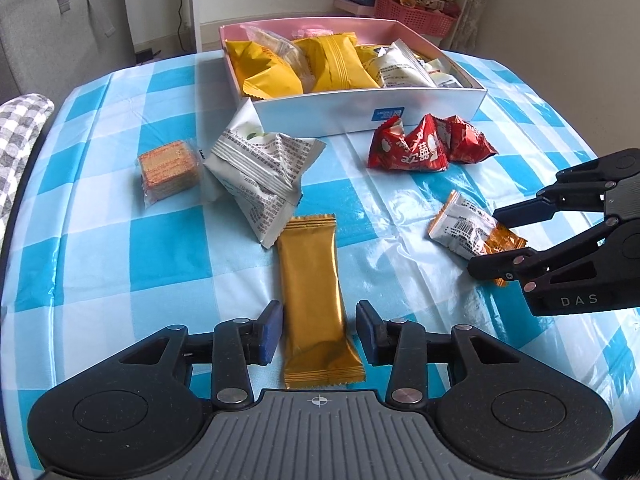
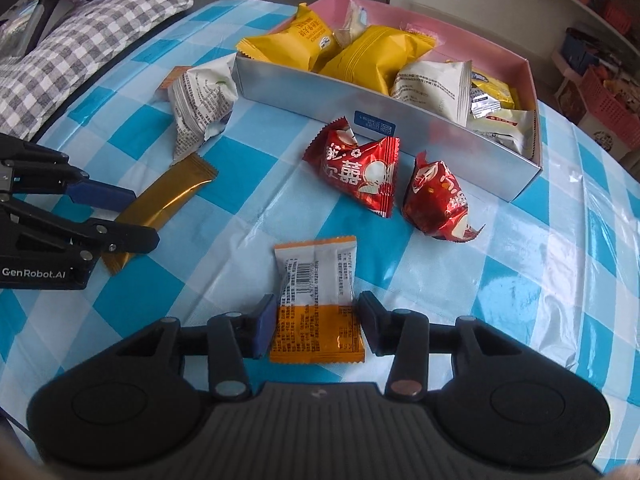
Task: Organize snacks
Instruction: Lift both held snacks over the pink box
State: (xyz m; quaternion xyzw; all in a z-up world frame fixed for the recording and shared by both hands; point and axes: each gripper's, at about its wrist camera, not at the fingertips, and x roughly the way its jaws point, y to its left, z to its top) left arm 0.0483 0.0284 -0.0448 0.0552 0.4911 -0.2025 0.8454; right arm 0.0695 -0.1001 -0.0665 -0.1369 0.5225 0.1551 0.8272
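Observation:
A long gold bar packet (image 1: 308,264) lies on the blue checked tablecloth between the fingers of my left gripper (image 1: 319,312); a small gap shows at the right pad, so it is open. In the right wrist view the left gripper (image 2: 142,216) straddles the gold bar (image 2: 168,200). My right gripper (image 2: 316,304) is shut on an orange and white packet (image 2: 316,268) that rests on the cloth, both pads touching its sides. The left wrist view shows the right gripper (image 1: 484,242) on that packet (image 1: 460,228). A white box (image 1: 360,108) with a pink inside holds several yellow and white packets.
Two red packets (image 1: 408,148) (image 1: 468,140) lie before the box (image 2: 320,96). A crumpled white packet (image 1: 260,168) and a clear cracker pack (image 1: 168,170) lie to its left. A grey checked cushion (image 2: 80,40) borders the table's left edge. A pink basket (image 1: 412,12) stands behind.

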